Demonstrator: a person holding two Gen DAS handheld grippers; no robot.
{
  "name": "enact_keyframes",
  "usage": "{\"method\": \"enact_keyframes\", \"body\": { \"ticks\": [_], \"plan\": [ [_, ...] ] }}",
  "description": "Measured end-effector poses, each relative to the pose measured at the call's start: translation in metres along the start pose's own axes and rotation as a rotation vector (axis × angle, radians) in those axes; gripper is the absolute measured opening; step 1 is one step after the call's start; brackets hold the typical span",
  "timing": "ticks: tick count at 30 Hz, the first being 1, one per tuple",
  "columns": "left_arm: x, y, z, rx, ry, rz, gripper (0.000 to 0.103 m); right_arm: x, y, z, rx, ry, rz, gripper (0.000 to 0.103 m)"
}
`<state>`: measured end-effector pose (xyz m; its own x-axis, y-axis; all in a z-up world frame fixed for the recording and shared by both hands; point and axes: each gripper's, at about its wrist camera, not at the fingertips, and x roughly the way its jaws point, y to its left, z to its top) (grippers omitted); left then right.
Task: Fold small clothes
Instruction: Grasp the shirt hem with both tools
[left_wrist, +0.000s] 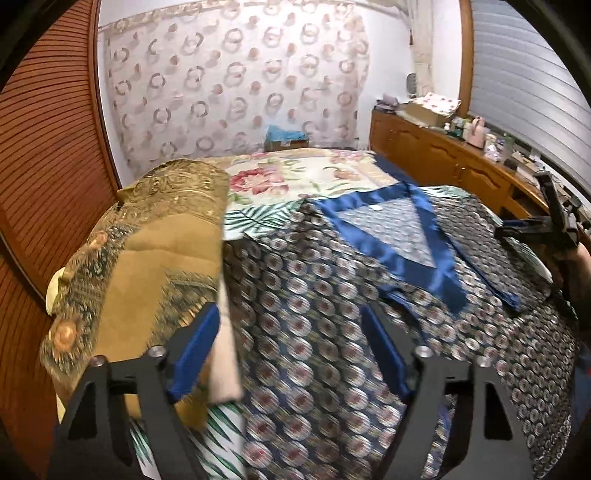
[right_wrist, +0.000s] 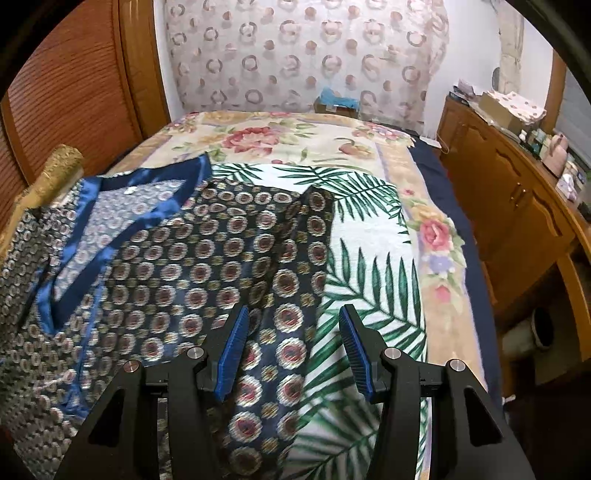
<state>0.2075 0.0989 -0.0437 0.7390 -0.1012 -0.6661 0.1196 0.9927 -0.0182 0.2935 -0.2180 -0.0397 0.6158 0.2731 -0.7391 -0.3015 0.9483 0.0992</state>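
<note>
A dark blue patterned garment (left_wrist: 314, 302) with a shiny blue V-neck trim (left_wrist: 417, 240) lies spread on the bed; it also shows in the right wrist view (right_wrist: 177, 266). My left gripper (left_wrist: 291, 321) is open above the garment's left part, its left finger next to a folded gold cloth (left_wrist: 147, 258). My right gripper (right_wrist: 293, 325) is open over the garment's right edge, where a sleeve (right_wrist: 284, 306) runs between the fingers. The right gripper also shows at the right edge of the left wrist view (left_wrist: 546, 225).
A palm-leaf towel (right_wrist: 369, 266) lies under the garment on a floral blanket (right_wrist: 295, 140). A wooden dresser (right_wrist: 517, 206) with clutter stands on the right. A slatted wooden door (left_wrist: 48, 166) is on the left. A patterned curtain (left_wrist: 236, 81) hangs behind the bed.
</note>
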Motion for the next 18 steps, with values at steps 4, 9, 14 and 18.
{"method": "enact_keyframes", "body": {
  "ticks": [4,9,14,18],
  "plan": [
    [0.023,0.013,0.011,-0.001,0.046,0.006,0.051,0.015,-0.003,0.001,-0.005,0.009,0.007,0.053],
    [0.044,0.021,0.018,0.008,0.122,0.017,0.039,0.014,-0.008,-0.004,0.002,-0.022,0.01,0.061],
    [0.061,0.022,0.017,0.025,0.183,0.019,0.04,0.016,-0.01,-0.006,-0.002,-0.02,0.02,0.068],
    [0.072,0.028,0.015,0.008,0.213,0.012,0.039,0.016,-0.01,-0.006,-0.005,-0.017,0.021,0.073]
  ]
}}
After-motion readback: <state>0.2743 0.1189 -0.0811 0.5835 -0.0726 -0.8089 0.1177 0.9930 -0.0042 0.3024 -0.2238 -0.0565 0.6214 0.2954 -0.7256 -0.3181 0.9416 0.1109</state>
